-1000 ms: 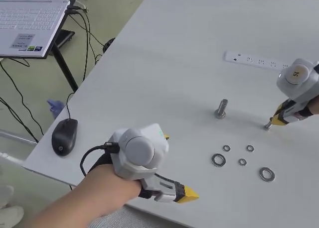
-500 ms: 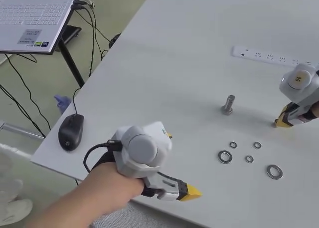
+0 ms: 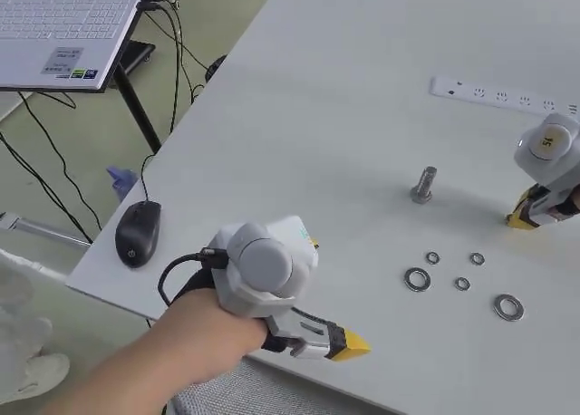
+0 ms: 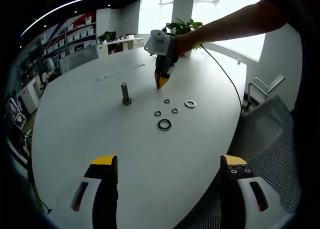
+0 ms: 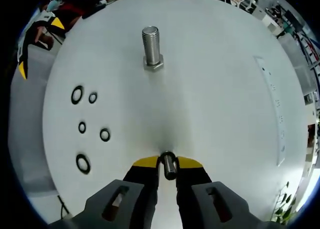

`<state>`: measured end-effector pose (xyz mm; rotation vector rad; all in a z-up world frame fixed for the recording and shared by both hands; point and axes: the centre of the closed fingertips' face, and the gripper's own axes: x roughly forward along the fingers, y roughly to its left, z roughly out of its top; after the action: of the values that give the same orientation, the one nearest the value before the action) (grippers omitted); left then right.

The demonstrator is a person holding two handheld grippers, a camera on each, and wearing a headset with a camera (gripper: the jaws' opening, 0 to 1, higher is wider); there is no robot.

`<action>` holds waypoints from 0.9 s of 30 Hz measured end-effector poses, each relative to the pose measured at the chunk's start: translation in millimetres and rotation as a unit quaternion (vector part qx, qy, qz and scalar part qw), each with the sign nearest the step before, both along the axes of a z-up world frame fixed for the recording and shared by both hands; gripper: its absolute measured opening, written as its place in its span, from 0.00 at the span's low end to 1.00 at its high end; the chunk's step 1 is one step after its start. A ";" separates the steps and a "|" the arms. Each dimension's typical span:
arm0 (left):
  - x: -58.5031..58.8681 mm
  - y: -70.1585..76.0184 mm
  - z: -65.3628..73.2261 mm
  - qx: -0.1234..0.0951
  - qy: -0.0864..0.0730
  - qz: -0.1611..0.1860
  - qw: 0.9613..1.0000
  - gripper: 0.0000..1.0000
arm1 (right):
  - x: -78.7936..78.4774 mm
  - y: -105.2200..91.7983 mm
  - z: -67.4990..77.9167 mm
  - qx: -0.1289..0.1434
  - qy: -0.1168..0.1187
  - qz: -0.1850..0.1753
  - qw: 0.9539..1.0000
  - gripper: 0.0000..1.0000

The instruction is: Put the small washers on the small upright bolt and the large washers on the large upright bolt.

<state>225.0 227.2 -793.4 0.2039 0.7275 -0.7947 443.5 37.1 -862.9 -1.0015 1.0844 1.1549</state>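
While the white table (image 3: 299,116) spreads beneath both, the left gripper (image 4: 168,163) hangs wide open and empty at its near edge. The right gripper (image 5: 168,161) pinches the small bolt (image 5: 169,167), tip down at the surface. The large bolt (image 3: 423,185) stands upright nearby, with two large washers (image 3: 417,278) and three small washers (image 3: 462,284) flat between the grippers.

Your left gripper (image 3: 352,346) had a pale grey shell, a black section behind the jaws and yellow tips. Your right gripper (image 3: 518,220) wore the same grey and yellow, with a pale yellow round label on top. The table (image 3: 317,116) was plain white, and so was the power strip (image 3: 503,96). The large bolt (image 3: 423,185), the small bolt (image 5: 169,165) and the 5 washers (image 3: 417,279) were silver-grey metal. The mouse (image 3: 138,234) was black, the laptop (image 3: 63,25) silvery white.
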 end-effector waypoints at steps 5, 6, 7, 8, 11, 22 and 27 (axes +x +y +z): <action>-1.2 0.4 -1.4 0.002 0.003 -0.002 1.000 0.83 | -0.3 -0.1 -0.4 -0.004 0.001 0.003 1.000 0.12; -1.3 0.1 -1.6 0.001 0.003 -0.003 1.000 0.83 | -0.3 0.0 -0.4 -0.003 0.002 0.002 1.000 0.12; -1.6 0.1 -1.9 0.002 0.004 -0.003 1.000 0.83 | -0.3 -0.1 -0.4 -0.003 0.002 0.001 1.000 0.13; -1.8 0.0 -2.2 0.002 0.005 -0.004 1.000 0.83 | -0.1 0.0 -0.4 -0.003 0.002 0.001 1.000 0.13; -1.8 -0.6 -2.4 0.002 0.005 -0.005 1.000 0.82 | -0.2 -0.2 -0.5 -0.001 0.003 0.001 1.000 0.13; 2.0 0.3 0.7 0.002 -0.003 -0.002 1.000 0.84 | 1.2 1.4 -1.0 0.011 0.011 -0.004 1.000 0.26; 2.1 -0.7 1.3 0.002 -0.003 -0.003 1.000 0.84 | 1.9 -0.1 1.0 0.009 0.013 -0.003 1.000 0.27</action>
<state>227.0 226.5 -792.1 0.2113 0.7229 -0.7982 445.4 37.0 -861.9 -0.9712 1.0958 1.1740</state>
